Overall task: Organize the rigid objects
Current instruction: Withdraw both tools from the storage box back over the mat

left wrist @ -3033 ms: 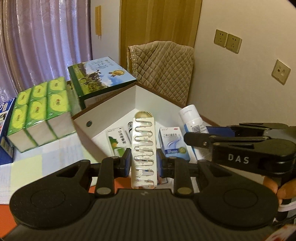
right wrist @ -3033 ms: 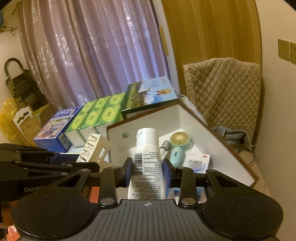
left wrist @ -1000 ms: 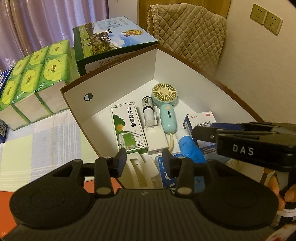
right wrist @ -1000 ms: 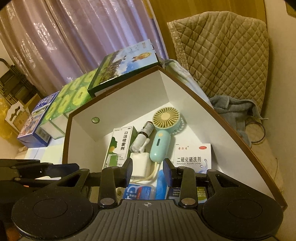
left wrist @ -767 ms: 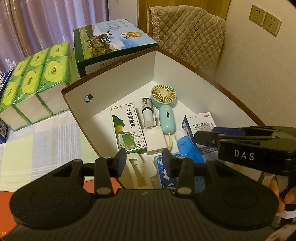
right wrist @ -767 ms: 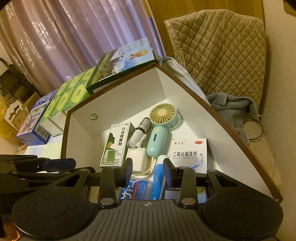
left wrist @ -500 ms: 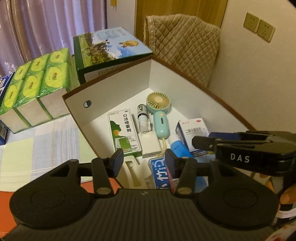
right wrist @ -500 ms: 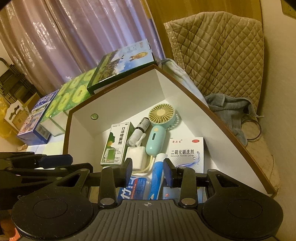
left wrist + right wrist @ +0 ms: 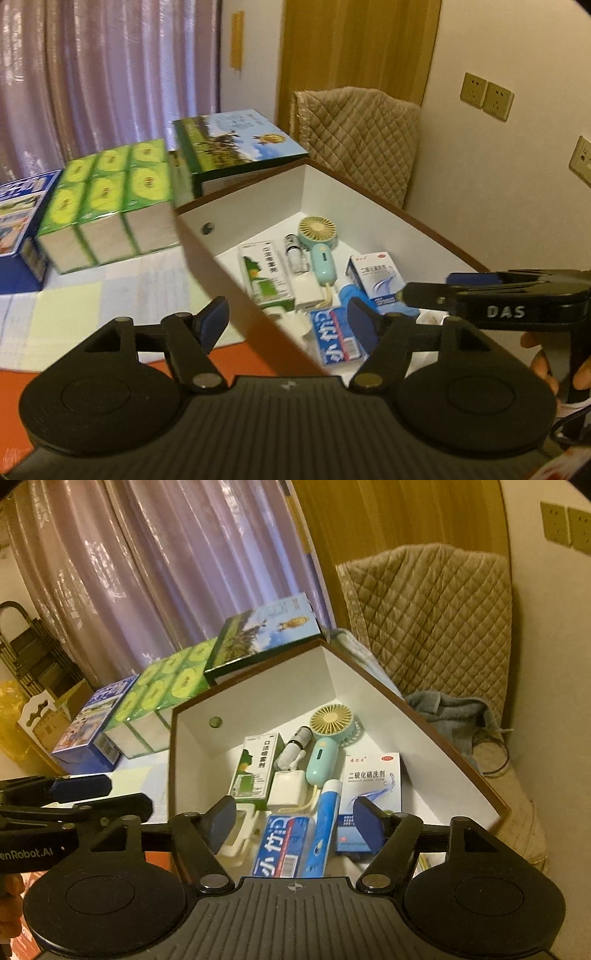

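Observation:
A white box with a brown rim [image 9: 436,723] [image 9: 373,192] holds several items: a green spray carton [image 9: 255,771] [image 9: 264,277], a mint hand fan [image 9: 327,746] [image 9: 319,243], a small spray bottle [image 9: 293,751], a white charger [image 9: 287,789], a blue tube [image 9: 323,827], a blue-white medicine carton [image 9: 371,788] [image 9: 376,278] and a blue toothpaste carton [image 9: 282,845] [image 9: 334,336]. My left gripper [image 9: 290,323] is open and empty above the box's near-left wall. My right gripper [image 9: 295,825] is open and empty above the box's near end.
Green tissue packs [image 9: 107,199], a green-blue picture box [image 9: 236,147] and a blue carton [image 9: 20,229] stand left of and behind the white box. A quilted chair back [image 9: 432,620] with a grey towel [image 9: 450,710] stands behind it. Curtains hang at the back.
Three seconds ago the left gripper held a white slotted piece and the right a white bottle; both are now empty. In the last half second both grippers opened wider and drew back.

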`<state>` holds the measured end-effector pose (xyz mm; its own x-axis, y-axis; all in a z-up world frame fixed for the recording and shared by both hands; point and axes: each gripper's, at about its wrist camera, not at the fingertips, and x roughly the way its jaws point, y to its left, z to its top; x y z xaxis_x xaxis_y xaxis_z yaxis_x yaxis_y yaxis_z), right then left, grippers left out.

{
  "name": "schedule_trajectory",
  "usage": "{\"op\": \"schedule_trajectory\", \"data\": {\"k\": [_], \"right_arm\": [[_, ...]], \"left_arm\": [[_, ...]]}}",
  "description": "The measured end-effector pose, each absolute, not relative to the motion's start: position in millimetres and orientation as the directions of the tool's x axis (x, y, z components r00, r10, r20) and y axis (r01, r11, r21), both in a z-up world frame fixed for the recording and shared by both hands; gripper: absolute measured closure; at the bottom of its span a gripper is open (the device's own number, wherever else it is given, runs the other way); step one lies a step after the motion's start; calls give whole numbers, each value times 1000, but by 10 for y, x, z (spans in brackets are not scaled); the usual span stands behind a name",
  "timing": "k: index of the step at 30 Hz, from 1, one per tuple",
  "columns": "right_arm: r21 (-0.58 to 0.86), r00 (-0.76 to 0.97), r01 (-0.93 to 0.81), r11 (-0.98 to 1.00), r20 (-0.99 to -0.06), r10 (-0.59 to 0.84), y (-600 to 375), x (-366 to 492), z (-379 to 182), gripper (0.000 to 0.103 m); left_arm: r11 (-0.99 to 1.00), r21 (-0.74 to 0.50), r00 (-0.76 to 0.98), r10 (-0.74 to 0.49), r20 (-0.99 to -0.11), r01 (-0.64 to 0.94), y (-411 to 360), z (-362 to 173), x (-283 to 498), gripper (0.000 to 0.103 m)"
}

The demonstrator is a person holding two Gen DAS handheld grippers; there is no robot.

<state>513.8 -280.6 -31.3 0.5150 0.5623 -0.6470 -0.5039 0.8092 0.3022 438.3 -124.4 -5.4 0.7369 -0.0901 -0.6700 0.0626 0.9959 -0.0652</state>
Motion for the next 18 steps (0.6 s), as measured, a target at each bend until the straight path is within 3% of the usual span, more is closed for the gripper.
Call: {"op": "schedule_trajectory", "data": {"k": [5, 18], "right_arm": [[300, 517, -515, 803, -638, 571, -2767, 4719, -226, 34], [304, 515, -519, 799, -635, 576, -2494, 3563, -166, 34]], "left_arm": [[997, -68, 768, -75, -636, 42, -1005, 42, 3895, 36], [997, 8, 747, 59, -663, -71, -373, 107, 2722, 36]]}}
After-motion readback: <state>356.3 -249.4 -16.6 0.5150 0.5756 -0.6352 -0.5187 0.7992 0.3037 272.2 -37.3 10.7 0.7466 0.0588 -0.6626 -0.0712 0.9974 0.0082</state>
